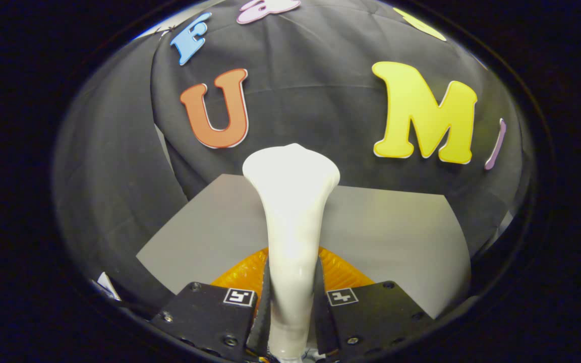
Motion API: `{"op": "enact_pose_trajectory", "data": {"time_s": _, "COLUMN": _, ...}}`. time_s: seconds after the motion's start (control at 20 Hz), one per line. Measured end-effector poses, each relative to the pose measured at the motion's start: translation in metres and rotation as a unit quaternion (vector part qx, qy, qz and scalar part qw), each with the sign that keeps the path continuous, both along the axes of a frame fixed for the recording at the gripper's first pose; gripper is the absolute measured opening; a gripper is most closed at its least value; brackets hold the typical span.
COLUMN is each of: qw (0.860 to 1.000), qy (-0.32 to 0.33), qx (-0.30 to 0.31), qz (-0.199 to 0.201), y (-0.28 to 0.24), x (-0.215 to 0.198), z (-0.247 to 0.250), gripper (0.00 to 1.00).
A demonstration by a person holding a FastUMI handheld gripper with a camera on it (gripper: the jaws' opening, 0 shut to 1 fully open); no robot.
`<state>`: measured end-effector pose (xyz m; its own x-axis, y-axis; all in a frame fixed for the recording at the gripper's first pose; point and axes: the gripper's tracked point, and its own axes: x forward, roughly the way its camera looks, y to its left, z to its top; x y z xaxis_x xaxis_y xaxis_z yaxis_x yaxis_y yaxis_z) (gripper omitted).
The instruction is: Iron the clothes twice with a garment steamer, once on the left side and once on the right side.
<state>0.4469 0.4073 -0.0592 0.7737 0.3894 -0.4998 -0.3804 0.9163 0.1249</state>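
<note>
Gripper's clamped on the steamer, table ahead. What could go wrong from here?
1. The gripper holds the white steamer only at its narrow handle, with the wide head far beyond the fingers; it may pivot or slip when pushed.
2. No garment is in sight on the grey table, so a pass started here would likely touch nothing.

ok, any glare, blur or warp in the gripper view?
Gripper view: glare streak down the white steamer handle, clamped in the gripper; strong fisheye bowing of the grey table edges; the steamer's flared head looks soft, slightly overexposed; the booth wall is sharp, evenly lit.
</note>
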Motion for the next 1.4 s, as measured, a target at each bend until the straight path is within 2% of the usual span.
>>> {"op": "enact_pose_trajectory", "data": {"time_s": 0.4, "qw": 0.997, "qy": -0.058, "qx": 0.046, "qz": 0.0, "y": -0.032, "x": -0.064, "z": 0.049, "gripper": 0.38}}
{"op": "enact_pose_trajectory", "data": {"time_s": 0.8, "qw": 0.987, "qy": -0.109, "qx": 0.116, "qz": 0.004, "y": -0.109, "x": -0.171, "z": 0.128, "gripper": 0.37}}
{"op": "enact_pose_trajectory", "data": {"time_s": 1.05, "qw": 0.978, "qy": -0.163, "qx": 0.129, "qz": -0.03, "y": -0.195, "x": -0.23, "z": 0.176, "gripper": 0.37}}
{"op": "enact_pose_trajectory", "data": {"time_s": 1.4, "qw": 0.959, "qy": -0.222, "qx": 0.129, "qz": -0.117, "y": -0.308, "x": -0.236, "z": 0.235, "gripper": 0.37}}
